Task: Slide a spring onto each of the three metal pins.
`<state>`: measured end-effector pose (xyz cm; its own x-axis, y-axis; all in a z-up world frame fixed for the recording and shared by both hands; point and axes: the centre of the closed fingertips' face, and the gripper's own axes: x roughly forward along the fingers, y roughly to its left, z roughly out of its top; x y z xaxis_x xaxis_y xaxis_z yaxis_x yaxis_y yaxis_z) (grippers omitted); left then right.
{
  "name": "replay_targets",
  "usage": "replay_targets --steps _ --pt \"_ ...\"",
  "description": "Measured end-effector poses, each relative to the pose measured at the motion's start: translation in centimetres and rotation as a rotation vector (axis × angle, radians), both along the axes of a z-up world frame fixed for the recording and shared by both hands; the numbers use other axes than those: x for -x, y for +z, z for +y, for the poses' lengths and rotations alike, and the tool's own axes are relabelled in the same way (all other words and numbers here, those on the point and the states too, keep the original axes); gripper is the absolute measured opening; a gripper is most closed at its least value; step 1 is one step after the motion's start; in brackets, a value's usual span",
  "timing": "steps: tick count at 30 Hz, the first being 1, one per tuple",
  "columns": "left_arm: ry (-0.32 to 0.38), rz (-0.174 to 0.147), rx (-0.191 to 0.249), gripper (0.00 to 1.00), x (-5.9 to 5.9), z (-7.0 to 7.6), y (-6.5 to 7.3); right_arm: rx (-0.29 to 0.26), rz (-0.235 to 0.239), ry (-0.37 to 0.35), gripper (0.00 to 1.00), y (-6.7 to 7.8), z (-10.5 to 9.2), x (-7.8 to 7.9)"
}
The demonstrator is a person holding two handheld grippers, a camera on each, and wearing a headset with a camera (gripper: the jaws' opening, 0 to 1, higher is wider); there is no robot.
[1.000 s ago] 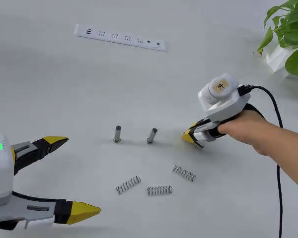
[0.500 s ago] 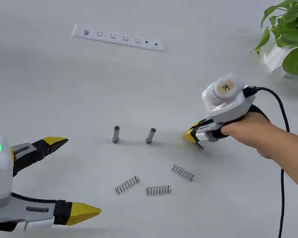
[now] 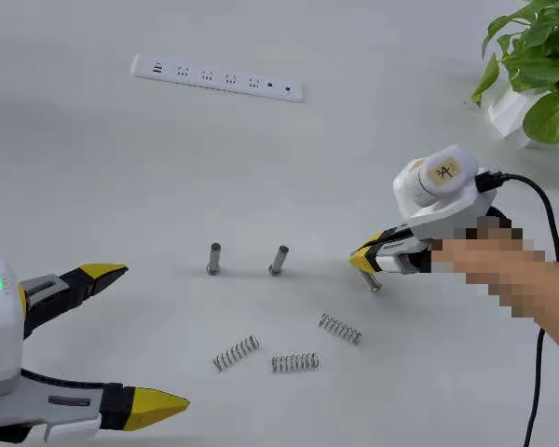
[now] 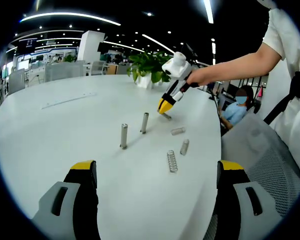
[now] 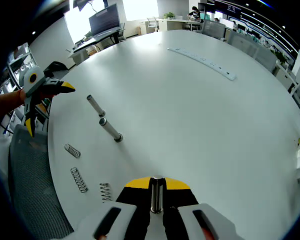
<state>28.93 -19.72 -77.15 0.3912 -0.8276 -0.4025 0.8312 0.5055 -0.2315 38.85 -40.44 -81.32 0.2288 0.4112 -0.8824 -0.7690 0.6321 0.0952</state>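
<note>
**Held part.** The right hand-held gripper (image 3: 366,262) is pressed together on the third pin (image 5: 156,192). In the right gripper view the pin runs lengthwise between the jaws. In the head view its lower end points down at the bench (image 3: 121,168), to the right of the other two pins. Whether it touches the surface cannot be told. Judged from this hold, the pin is to be stood in line with the others so that all three can take a spring from above.

**Parts on the bench.**
- The left standing pin (image 3: 213,258) and the middle standing pin (image 3: 278,260) stand side by side, apart from each other.
- The left spring (image 3: 236,352), middle spring (image 3: 294,361) and right spring (image 3: 340,328) lie flat on the near side of the pins. None touches another.
- No pin carries a spring, so the task proper has not begun.

**Free gripper.** The left hand-held gripper (image 3: 135,337) is spread wide and holds nothing. It hovers at the near left, well apart from the parts. This posture probably leaves it ready to pick up a spring.

**Clearance.**
- The bench is bare around the parts.
- The power strip (image 3: 216,78) lies at the far side and the plant (image 3: 531,65) at the far right, both well apart from the work.
- The right spring lies near the held pin. A low sweep of the right hand-held gripper could knock it.
</note>
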Motion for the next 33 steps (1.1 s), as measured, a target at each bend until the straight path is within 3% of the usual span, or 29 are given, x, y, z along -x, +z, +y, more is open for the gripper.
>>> replay_targets --steps 19,33 --pt "-0.004 0.002 -0.002 0.99 0.1 0.0 -0.1 -0.071 -0.05 -0.043 0.03 1.1 -0.5 0.4" --pt "-0.006 0.006 -0.002 0.99 0.1 -0.1 -0.1 -0.131 -0.101 -0.062 0.03 1.4 0.5 -0.6"
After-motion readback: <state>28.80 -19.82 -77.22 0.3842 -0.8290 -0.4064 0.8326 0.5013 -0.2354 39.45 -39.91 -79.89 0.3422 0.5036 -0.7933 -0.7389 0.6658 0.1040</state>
